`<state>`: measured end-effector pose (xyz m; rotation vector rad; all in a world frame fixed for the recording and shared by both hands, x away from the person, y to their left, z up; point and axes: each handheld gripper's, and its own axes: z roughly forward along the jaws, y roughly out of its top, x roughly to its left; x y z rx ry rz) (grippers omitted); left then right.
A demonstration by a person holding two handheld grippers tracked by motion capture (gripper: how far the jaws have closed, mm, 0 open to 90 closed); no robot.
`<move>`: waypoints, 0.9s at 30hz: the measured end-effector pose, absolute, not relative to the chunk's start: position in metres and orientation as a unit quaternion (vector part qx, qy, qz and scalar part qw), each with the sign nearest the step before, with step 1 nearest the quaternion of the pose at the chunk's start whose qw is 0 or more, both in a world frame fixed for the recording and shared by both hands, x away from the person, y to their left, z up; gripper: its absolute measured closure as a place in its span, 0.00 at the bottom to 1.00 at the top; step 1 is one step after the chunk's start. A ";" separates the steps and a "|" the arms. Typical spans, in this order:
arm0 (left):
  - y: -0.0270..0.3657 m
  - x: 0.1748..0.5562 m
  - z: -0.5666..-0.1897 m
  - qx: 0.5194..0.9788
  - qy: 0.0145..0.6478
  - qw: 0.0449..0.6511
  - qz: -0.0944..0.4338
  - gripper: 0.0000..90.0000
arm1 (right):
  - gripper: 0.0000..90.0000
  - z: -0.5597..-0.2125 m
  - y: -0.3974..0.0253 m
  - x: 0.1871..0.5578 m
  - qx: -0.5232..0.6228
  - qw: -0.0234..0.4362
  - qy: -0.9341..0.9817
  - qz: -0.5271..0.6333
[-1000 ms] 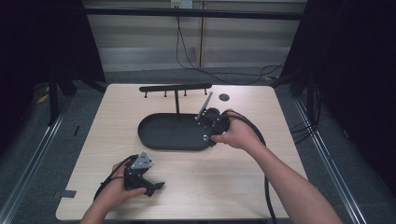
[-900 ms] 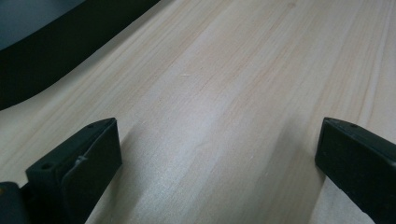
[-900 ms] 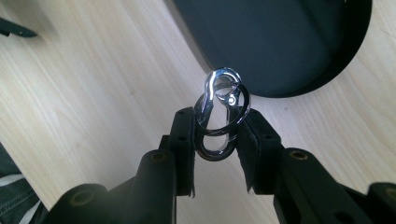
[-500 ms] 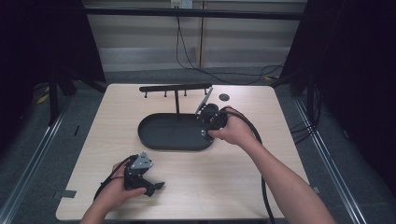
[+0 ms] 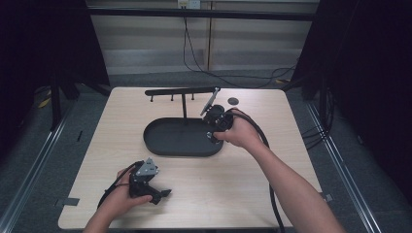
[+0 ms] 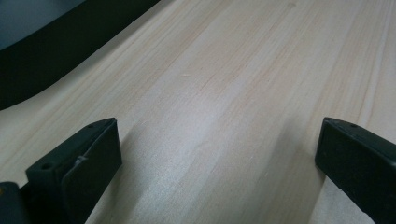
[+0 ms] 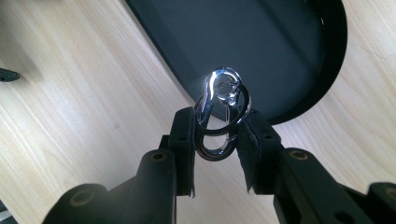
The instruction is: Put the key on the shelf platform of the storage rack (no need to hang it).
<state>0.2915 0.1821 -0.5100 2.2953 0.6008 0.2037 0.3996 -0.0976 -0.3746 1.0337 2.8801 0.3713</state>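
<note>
Nearest you, at about 7 o'clock on the worktop [image 5: 272,194], your left hand-held gripper [image 5: 163,194] rests on the wood with its jaws spread wide and nothing between them; its own view shows bare wood grain between the two pads. Farther out, toward 1 o'clock, your right hand-held gripper [image 7: 215,135] is clenched on a shiny metal snap hook with a ring [image 7: 219,109], held upright between the pads above the right end of the oval black tray [image 5: 160,145]. Beyond the tray stands a black hanger rack [image 5: 182,91], and a small dark disc [image 5: 233,101] lies past it at 1 o'clock.
</note>
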 end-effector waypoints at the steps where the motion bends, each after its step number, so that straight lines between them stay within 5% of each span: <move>1: 0.182 0.292 -0.510 0.895 0.234 0.371 0.080 0.00 | 0.76 -0.375 -0.097 0.400 0.336 0.028 0.934 0.120; 27: 0.182 0.291 -0.510 0.895 0.235 0.371 0.081 0.00 | 0.76 -0.395 -0.085 0.420 0.345 0.032 0.929 0.128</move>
